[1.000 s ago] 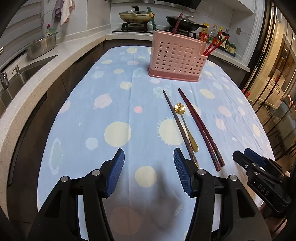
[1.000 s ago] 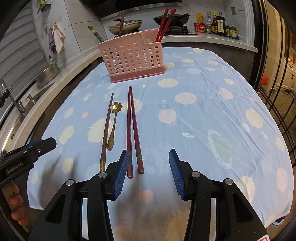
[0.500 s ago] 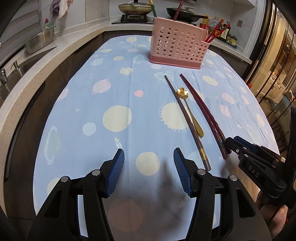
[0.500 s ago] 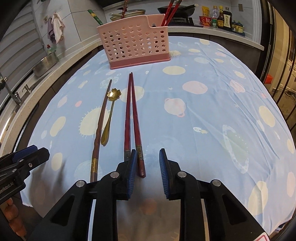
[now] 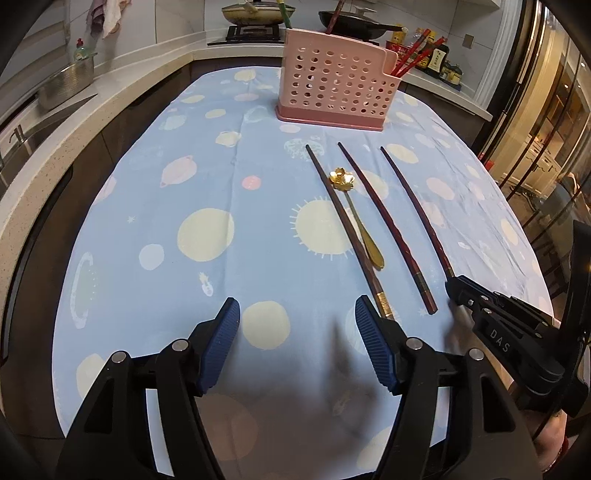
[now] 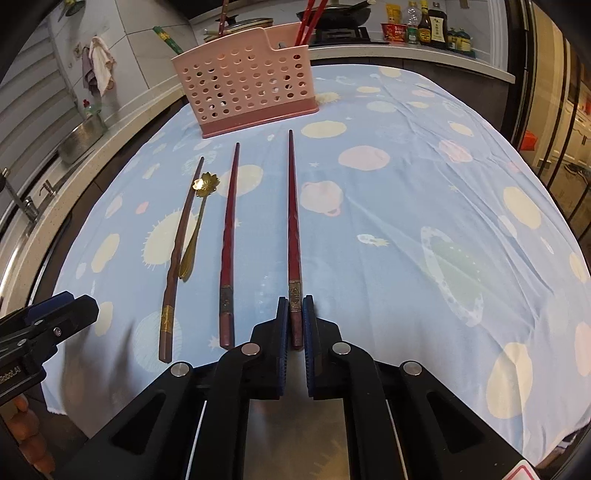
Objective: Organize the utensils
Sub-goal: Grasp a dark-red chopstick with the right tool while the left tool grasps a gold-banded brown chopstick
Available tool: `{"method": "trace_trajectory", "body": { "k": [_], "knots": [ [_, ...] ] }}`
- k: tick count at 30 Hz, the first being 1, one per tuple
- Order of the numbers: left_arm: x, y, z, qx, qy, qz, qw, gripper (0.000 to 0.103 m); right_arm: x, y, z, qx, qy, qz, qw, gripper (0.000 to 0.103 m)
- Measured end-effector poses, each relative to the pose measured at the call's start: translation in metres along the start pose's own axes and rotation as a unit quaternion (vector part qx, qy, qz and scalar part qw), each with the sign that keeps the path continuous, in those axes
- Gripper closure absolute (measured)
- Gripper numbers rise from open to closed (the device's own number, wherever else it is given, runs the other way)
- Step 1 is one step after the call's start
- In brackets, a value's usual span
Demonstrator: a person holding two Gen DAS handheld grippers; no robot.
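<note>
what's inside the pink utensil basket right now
Red chopsticks stick up out of the pink basket at its lower, notched end. A few dark shapes show through the holes, but the perforated wall hides the rest of the inside.

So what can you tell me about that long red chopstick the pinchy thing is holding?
The long dark red chopstick looks like lacquered wood, with a twisted, faceted shaft that tapers to a thin tip pointing toward the pink holed plastic basket. Near its thick end sits a dull gold patterned band. The right gripper is shut on that thick end, blue pads on both sides. It lies about level, just over the blue planet-print tablecloth; whether it touches the cloth is unclear. Its matching red partner lies apart, to its left.
</note>
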State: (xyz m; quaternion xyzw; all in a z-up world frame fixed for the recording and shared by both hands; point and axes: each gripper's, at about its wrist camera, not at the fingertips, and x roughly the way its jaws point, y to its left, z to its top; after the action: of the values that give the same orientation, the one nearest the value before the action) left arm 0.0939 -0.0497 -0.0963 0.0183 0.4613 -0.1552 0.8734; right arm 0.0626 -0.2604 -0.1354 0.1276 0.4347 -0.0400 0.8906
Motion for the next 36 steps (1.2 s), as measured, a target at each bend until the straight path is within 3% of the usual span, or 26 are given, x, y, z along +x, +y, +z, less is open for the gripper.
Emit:
{"method": "trace_trajectory", "body": {
  "k": [14, 20, 26, 36],
  "knots": [
    [0.036, -0.046, -0.001, 0.041, 0.025, -0.020, 0.9986, 0.044, -0.022, -0.025, -0.023, 0.034, 0.003, -0.001, 0.999, 0.096],
    [0.041, -0.042, -0.003, 0.046, 0.020, -0.005, 0.9987, 0.061, -0.022, -0.025, -0.024, 0.034, 0.002, 0.000, 0.999, 0.096],
    [0.036, -0.025, -0.007, 0.035, 0.024, -0.012, 0.9990, 0.093, -0.023, -0.024, -0.026, 0.033, 0.002, 0.000, 0.999, 0.096],
    [0.017, -0.003, -0.018, 0.016, 0.024, -0.014, 0.9995, 0.096, -0.033, -0.023, -0.030, 0.033, -0.003, 0.001, 0.999, 0.096]
  ]
}}
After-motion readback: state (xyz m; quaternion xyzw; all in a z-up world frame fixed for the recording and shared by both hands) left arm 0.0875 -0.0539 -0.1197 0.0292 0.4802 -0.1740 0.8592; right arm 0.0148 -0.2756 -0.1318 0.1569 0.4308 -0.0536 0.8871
